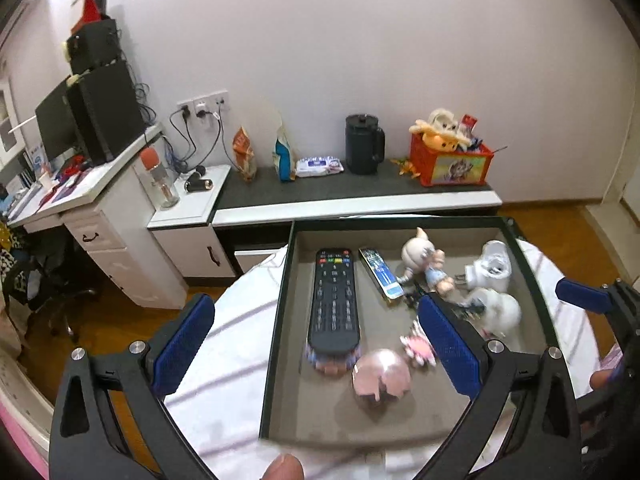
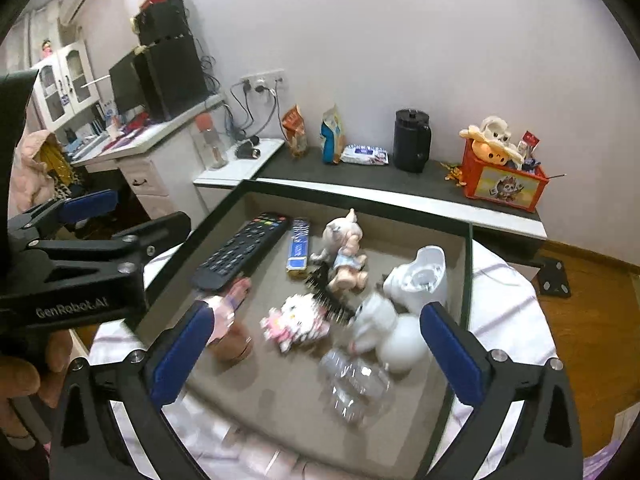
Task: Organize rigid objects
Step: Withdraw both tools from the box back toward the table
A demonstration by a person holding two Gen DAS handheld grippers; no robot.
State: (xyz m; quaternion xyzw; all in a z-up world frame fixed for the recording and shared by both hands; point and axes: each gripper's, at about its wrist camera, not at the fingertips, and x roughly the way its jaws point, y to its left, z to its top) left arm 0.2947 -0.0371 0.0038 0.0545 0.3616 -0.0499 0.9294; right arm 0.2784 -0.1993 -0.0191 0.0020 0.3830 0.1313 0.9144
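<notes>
One tray [image 2: 467, 264] is seen on a white-covered table, holding one remote [image 1: 334, 300], one slim packet [image 1: 381, 274], one pig figure [image 2: 344, 248], two white pieces [image 2: 420, 276], one pink cat toy [image 2: 296, 322], a comb [image 2: 330, 300] and a blurred clear bottle [image 2: 356, 384]. Both the left gripper [image 1: 320, 340] and right gripper [image 2: 316, 348] are held wide apart above it, nothing between them. Bare floor is left at the tray's near edge.

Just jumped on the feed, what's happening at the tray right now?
A person holds both grippers over the shallow tray. The left gripper and right gripper both have jaws wide open, holding nothing. In the tray lie a black remote, a pig figurine, a pink cat toy and white pieces.
</notes>
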